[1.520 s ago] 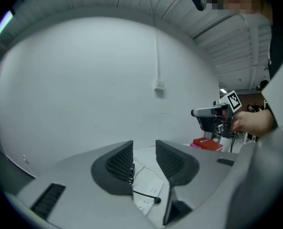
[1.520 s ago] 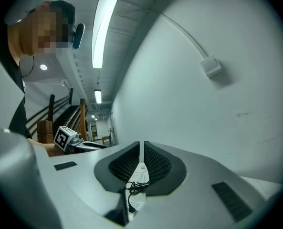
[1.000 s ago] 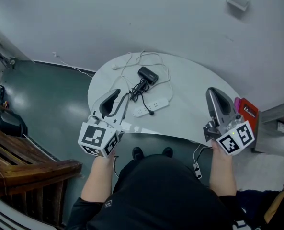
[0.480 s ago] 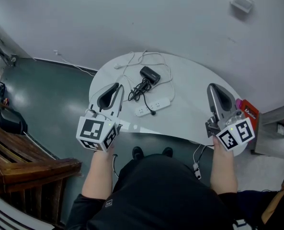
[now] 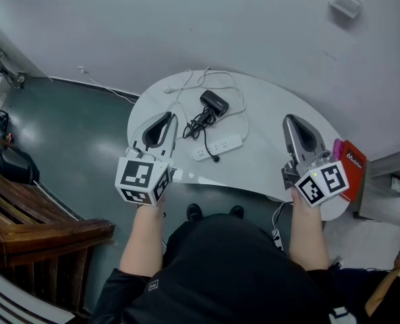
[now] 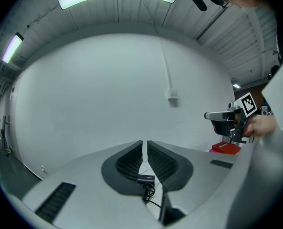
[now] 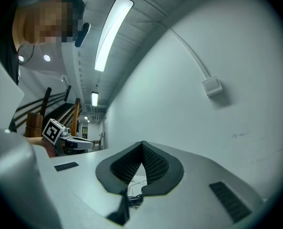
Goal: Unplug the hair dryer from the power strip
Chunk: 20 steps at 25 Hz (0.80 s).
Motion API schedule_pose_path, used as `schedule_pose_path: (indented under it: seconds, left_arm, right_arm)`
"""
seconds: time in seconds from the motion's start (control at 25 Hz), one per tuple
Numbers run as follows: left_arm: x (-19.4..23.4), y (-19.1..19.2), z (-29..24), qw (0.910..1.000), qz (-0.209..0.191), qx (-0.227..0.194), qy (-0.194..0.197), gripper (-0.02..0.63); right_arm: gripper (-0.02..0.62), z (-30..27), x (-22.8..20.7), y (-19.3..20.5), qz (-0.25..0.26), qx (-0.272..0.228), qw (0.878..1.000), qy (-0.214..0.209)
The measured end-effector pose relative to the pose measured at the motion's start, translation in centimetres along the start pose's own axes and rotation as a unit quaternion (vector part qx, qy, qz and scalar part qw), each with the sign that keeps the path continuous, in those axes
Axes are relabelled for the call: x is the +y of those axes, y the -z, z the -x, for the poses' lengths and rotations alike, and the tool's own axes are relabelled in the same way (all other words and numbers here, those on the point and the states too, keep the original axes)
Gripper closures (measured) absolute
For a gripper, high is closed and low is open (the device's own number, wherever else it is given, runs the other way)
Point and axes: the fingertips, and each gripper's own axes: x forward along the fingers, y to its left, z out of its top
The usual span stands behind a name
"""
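Plug [image 5: 214, 158] is too tiny to read at the power strip [image 5: 216, 147]; hair dryer [image 5: 213, 102] lies just behind it on the surface [image 5: 267, 113]. Left claw [image 5: 168, 116], wider earlier, is closing empty; right claw [image 5: 289, 119] pressed together.

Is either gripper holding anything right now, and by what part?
Nothing is held: the left gripper's jaws are closing on empty air, the right gripper's are together and empty.

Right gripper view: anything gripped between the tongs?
No: the right gripper has its tongs closed tip to tip, and the black cord lies beyond them, not between.
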Motion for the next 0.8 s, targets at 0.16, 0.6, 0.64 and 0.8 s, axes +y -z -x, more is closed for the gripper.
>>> schedule_pose_path:
  seconds: [0.16,0.6,0.64,0.8]
  left_arm:
    - [-0.03,0.01,0.17,1.0,0.0,0.0,0.001,0.568]
    - [-0.22,0.62,-0.23,0.9999,0.001,0.007,0.011,0.569]
    - [-0.24,0.61,-0.26,0.9999,0.001,0.008,0.013,0.571]
    - [-0.35,0.7,-0.48,0.9998,0.002,0.009,0.017,0.571]
  right_arm:
    - [0.561,-0.02,-0.04,-0.16,0.006,0.001,1.0,0.002]
    - [0.561,0.14,-0.1,0.32,0.002,0.008,1.0,0.005]
    - [0.561,0.14,-0.08,0.39,0.0,0.008,1.0,0.005]
    - [0.561,0.06,-0.18,0.64,-0.007,0.01,1.0,0.005]
